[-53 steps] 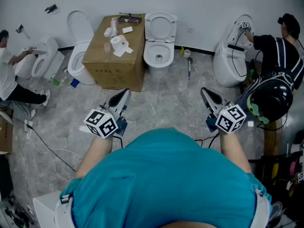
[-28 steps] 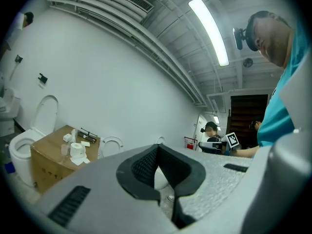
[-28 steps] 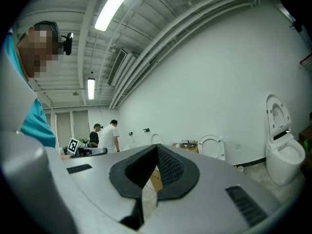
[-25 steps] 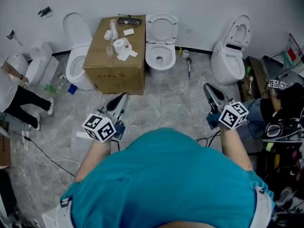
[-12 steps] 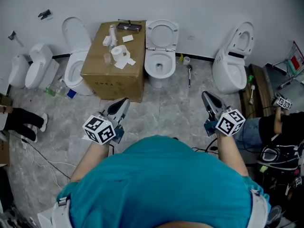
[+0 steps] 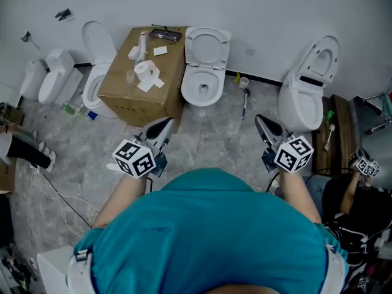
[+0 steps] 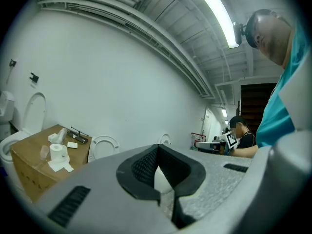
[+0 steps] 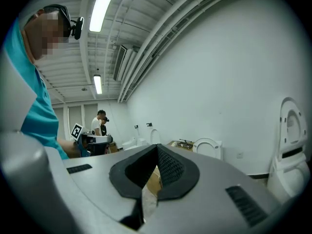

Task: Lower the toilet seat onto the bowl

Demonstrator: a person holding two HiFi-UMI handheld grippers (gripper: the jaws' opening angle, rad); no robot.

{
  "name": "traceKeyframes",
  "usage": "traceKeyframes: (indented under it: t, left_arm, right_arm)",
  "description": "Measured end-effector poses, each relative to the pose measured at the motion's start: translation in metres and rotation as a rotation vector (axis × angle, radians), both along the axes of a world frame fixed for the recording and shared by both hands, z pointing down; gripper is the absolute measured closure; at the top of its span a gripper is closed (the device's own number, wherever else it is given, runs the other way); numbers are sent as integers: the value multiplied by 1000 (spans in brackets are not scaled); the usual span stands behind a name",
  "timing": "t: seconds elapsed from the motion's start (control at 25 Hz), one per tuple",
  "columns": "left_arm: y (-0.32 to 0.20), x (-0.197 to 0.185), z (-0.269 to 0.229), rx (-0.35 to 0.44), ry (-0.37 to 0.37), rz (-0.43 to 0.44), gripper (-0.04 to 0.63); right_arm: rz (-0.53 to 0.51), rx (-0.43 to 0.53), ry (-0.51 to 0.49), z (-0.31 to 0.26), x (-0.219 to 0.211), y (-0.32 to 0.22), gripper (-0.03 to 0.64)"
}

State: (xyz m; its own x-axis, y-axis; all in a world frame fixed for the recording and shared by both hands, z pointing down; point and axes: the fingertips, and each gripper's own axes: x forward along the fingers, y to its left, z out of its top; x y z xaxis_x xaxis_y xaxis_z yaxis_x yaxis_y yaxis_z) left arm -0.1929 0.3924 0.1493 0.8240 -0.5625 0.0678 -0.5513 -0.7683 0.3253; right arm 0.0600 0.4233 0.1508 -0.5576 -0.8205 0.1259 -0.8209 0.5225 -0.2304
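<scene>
Both grippers are out front at chest level, with nothing in either. The left gripper (image 6: 163,127) has its jaws pressed together and empty. The right gripper (image 6: 264,125) is the same, tips meeting and nothing pinched.

Floor (image 6: 220,139) lies between the jaws and the target. The toilet (image 6: 202,87) is ahead, well apart from both grippers, to the right of the left jaws and left of the right ones. The left looks a bit nearer. The toilet seat (image 6: 209,44) stands upright against the wall (image 6: 257,11), its hinge line running side to side at the back of the bowl, so it would swing down toward the person.

A cardboard box (image 6: 144,72) sits just beside the bowl on the left. Other toilets also have their seats up. The middle one is probably the target, but that is hard to confirm from this range.
</scene>
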Motion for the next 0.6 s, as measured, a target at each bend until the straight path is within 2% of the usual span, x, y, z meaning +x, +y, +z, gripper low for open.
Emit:
traceKeyframes:
  t: [0.12, 0.28, 0.6]
  left_arm:
    - [-10, 33, -1, 2, -11, 6, 592]
    - [-27, 58, 1, -3, -18, 12, 592]
    - [-92, 63, 17, -33, 21, 33, 592]
  right_arm:
    - [-9, 4, 11, 2, 27, -13, 618]
    - [-5, -6, 3, 8, 50, -28, 618]
    - [28, -22, 7, 20, 54, -86, 618]
